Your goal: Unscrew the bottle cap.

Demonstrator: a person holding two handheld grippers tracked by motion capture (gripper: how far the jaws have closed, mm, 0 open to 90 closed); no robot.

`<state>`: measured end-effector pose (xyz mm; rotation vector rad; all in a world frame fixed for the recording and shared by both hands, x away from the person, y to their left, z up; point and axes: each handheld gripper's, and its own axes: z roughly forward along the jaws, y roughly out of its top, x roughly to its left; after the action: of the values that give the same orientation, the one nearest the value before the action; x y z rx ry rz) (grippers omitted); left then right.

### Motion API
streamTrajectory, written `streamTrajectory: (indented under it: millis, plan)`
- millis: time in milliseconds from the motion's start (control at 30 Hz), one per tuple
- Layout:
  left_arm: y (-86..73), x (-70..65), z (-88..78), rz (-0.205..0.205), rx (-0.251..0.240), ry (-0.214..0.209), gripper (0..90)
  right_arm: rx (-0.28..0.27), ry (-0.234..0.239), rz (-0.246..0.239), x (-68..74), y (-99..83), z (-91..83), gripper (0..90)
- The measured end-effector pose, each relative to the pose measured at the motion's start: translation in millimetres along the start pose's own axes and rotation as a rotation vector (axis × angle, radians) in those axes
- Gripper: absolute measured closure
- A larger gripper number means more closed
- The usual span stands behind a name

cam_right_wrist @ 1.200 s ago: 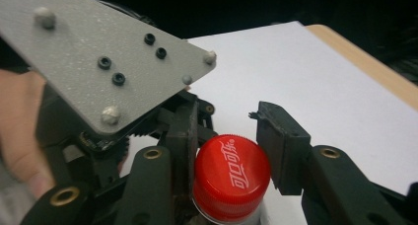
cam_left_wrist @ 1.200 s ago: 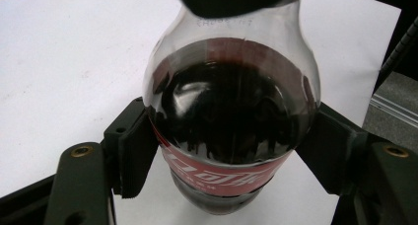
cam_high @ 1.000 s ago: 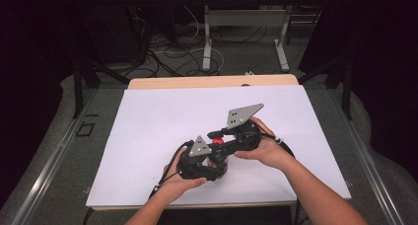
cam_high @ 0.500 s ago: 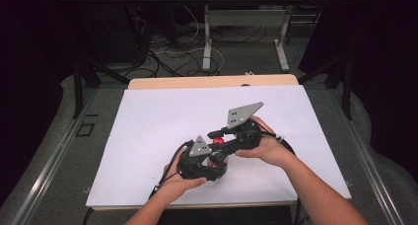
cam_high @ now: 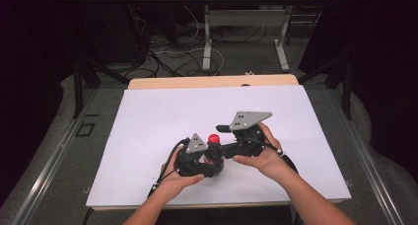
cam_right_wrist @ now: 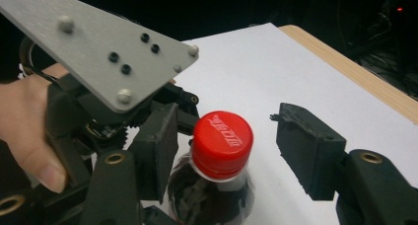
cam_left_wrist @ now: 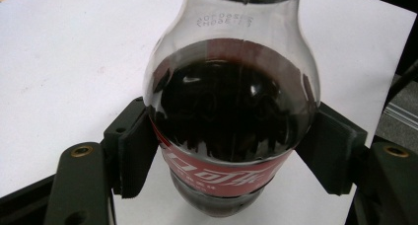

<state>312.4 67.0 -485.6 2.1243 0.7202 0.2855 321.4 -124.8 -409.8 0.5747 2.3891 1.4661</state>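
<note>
A cola bottle [cam_left_wrist: 231, 116] with dark drink, a red label and a red cap [cam_right_wrist: 222, 141] stands near the table's front middle. My left gripper [cam_left_wrist: 231, 156] is shut on its body at the label, with both pads [cam_left_wrist: 135, 156] pressed against the sides. My right gripper [cam_right_wrist: 229, 136] straddles the cap, and its jaws have just been opening. One jaw sits close beside the cap; the other stands well clear of it. In the high view the cap [cam_high: 213, 138] shows between the left gripper [cam_high: 207, 156] and the right gripper [cam_high: 220, 137].
A white sheet [cam_high: 162, 116] covers the table, with a wooden strip [cam_high: 212, 82] at its far edge. The left gripper's grey plate [cam_right_wrist: 98, 47] lies close beside the right jaws. Cables and table legs [cam_high: 207, 42] lie on the floor beyond.
The red cap shows more plainly between the right gripper's jaws than before. Both hands stay in nearly the same place.
</note>
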Motion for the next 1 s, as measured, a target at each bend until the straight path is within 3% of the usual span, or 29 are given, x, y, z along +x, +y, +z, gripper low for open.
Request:
streamTrajectory:
  millis: [167, 300, 367, 500, 567, 767, 933, 967, 1000]
  plan:
    - [-0.7, 0.0, 1.0, -0.006, 0.001, 0.005, 29.8, 0.004, -0.052, 0.011, 7.3, -2.0, -2.1, 44.9]
    - [-2.1, 0.0, 2.0, -0.019, -0.002, 0.015, 29.8, -0.001, -0.079, 0.049, 10.7, -5.3, -1.1, 48.8]
    - [-2.4, 0.9, 1.9, -0.01, 0.006, 0.013, 29.8, -0.006, -0.071, 0.057, 12.1, -6.7, -0.1, 50.9]
    - [-2.0, 0.5, 2.6, -0.022, 0.004, 0.012, 29.9, -0.016, -0.089, 0.047, 14.6, -7.5, 2.4, 52.6]
    - [-1.3, 0.6, 2.3, -0.006, 0.012, 0.01, 29.9, -0.018, -0.101, 0.047, 15.3, -7.2, 3.1, 52.9]
    - [-1.6, -4.8, 4.4, -0.017, 0.009, 0.001, 29.9, -0.005, -0.106, 0.033, 15.4, -6.7, 7.9, 55.0]
    - [-0.7, -5.0, 3.1, 0.01, 0.016, -0.005, 29.9, 0.0, -0.103, 0.035, 12.9, -6.6, 11.9, 60.2]
    - [-0.8, -5.9, 3.6, -0.011, 0.003, -0.008, 29.9, 0.0, -0.097, 0.028, 11.9, -6.5, 12.1, 60.6]
    - [-0.5, -4.5, 2.5, 0.008, 0.012, -0.005, 29.9, 0.009, -0.081, 0.025, 10.7, -6.0, 11.6, 60.8]
